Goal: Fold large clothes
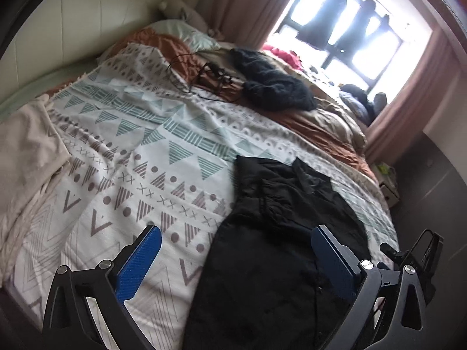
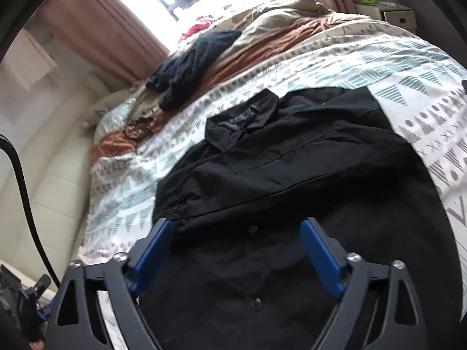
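A black button-up shirt lies spread on the patterned bedspread, collar toward the pillows. In the left wrist view my left gripper hangs above the bed's near edge, jaws wide apart, nothing between the blue pads; the shirt's hem lies under its right finger. In the right wrist view the shirt fills the middle, its collar at the top and its button placket below. My right gripper hovers over the shirt's lower front, open, pads not touching the cloth. The right gripper's frame shows at the left view's right edge.
A dark knitted garment and a tangle of cables lie further up the bed by a rust-coloured duvet. A cream cloth lies at the left edge. Behind are a pillow, curtains and a bright window.
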{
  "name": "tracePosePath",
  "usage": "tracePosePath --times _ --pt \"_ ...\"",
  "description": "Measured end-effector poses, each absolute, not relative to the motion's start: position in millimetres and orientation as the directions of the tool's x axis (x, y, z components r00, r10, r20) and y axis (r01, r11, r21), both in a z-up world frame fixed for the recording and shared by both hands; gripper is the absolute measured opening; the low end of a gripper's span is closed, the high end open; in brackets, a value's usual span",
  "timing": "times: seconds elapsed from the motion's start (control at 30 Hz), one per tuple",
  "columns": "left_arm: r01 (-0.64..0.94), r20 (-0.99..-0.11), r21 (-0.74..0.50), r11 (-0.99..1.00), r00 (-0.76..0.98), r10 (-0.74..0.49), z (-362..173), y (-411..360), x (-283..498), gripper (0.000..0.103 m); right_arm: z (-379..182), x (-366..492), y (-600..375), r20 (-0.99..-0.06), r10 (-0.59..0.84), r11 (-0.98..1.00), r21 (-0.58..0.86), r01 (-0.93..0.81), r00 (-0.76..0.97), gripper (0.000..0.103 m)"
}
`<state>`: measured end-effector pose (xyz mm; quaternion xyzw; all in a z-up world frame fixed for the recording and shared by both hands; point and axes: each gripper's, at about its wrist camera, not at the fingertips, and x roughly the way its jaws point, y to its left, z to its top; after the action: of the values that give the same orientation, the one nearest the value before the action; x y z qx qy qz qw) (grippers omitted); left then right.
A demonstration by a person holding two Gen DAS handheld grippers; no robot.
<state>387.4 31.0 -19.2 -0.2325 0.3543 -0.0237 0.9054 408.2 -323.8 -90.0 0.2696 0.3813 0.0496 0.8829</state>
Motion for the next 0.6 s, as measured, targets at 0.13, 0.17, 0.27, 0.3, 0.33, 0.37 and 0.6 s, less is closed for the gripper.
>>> tracePosePath --times 0.13,0.17,0.27,0.3,0.33,0.37,0.6 --pt "-0.112 -0.621 -0.438 0.892 0.756 -0.21 -9.3 29.0 362.1 0.103 -74.2 372.7 -331.6 -0.627 0.267 0.862 0.495 0.11 0.732 0.103" --pt "-0.107 -0.617 -0.433 0.895 0.759 -0.208 -6.6 28.3 354.5 0.103 -71.6 362.6 -333.7 -0.622 0.266 0.86 0.498 0.11 0.736 0.103" --pt "-0.1 -0.609 -0.42 0.902 0.768 -0.199 -1.3 26.4 335.2 0.103 -66.2 337.8 -339.3 -0.619 0.25 0.863 0.49 0.118 0.745 0.103" --pt "-0.098 -0.604 -0.418 0.903 0.773 -0.196 -0.1 26.3 327.0 0.103 -64.0 328.6 -341.3 -0.617 0.244 0.865 0.488 0.12 0.748 0.103" --pt "-0.097 -0.6 -0.42 0.903 0.775 -0.196 0.2 26.6 321.3 0.103 -62.2 321.9 -343.1 -0.617 0.239 0.867 0.483 0.122 0.75 0.103" --pt "-0.096 -0.597 -0.423 0.901 0.778 -0.197 0.5 27.1 314.1 0.103 -60.1 312.7 -344.5 -0.618 0.229 0.872 0.474 0.124 0.752 0.103" --pt "-0.079 -0.578 -0.432 0.899 0.789 -0.209 4.2 29.0 266.0 0.103 -47.5 244.8 -356.7 -0.607 0.209 0.887 0.447 0.113 0.766 0.103"
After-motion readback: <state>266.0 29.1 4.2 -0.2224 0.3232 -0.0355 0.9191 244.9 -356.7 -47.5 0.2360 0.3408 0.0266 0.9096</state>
